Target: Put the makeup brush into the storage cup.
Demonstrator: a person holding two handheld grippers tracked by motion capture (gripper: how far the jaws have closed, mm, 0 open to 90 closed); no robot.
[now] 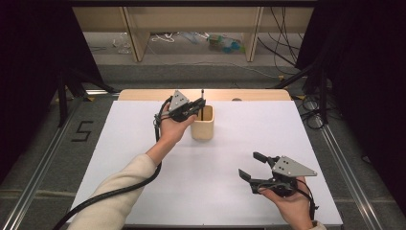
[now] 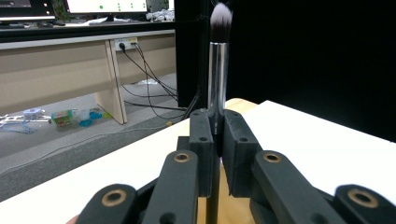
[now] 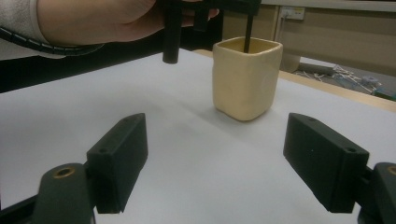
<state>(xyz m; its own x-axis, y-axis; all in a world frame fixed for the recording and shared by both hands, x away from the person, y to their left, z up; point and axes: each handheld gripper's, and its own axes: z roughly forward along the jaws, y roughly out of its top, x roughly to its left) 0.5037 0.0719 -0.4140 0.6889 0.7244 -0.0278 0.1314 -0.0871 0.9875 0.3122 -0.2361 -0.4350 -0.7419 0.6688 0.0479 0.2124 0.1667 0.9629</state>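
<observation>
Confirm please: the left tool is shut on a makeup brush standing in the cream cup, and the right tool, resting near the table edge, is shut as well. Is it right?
One detail is wrong: the right tool is open, its jaws wide apart with nothing between them, as the right gripper view shows. The left tool is indeed shut on the makeup brush, which stands in the cream cup.

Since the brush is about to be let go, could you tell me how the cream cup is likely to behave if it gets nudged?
The cup looks squat with a flat base, so it should probably slide rather than tip. Its thick walls suggest some weight. The tall makeup brush, clamped in the left gripper, might lever it if pulled sideways.
</observation>
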